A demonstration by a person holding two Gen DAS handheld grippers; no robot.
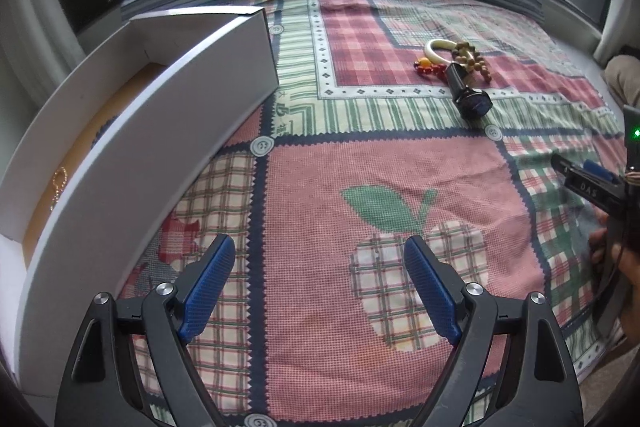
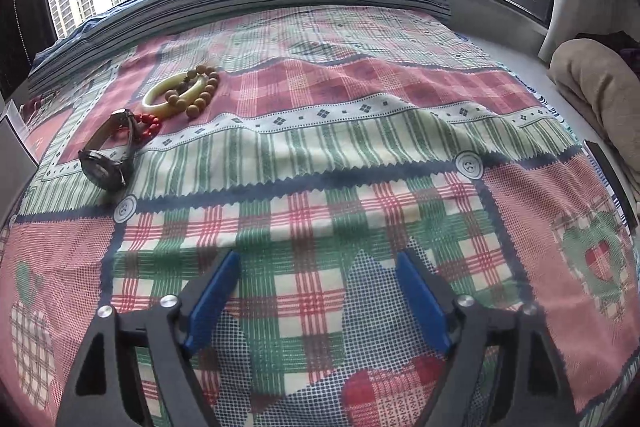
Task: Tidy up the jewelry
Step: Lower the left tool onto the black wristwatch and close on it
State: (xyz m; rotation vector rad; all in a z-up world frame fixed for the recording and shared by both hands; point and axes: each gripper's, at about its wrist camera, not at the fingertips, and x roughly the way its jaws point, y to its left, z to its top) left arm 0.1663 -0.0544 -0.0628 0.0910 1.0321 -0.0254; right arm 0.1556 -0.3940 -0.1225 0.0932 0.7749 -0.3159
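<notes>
- Left gripper point(image 1: 318, 267), blue pads: jaws wide apart, nothing between, lower centre over patchwork plaid bedspread point(image 1: 320, 167).
- Right gripper point(image 2: 318, 279): jaws spread, empty.
- Black wristwatch point(image 2: 110, 155), cream bangle point(image 2: 176, 93), wooden bead bracelet point(image 2: 202, 91), red bead string point(image 2: 148, 127) clustered upper left in the right view.
- White cardboard box point(image 1: 160, 131), left, holds gold chain point(image 1: 58, 187).

A matt woven cotton-like bedspread point(image 2: 320, 155) carries a smooth glossy bangle point(image 2: 176, 95), round wood-look beads point(image 2: 202, 97), a shiny metal-cased watch point(image 2: 106, 167) and, at nine o'clock, a matt white cardboard box point(image 1: 160, 131).
</notes>
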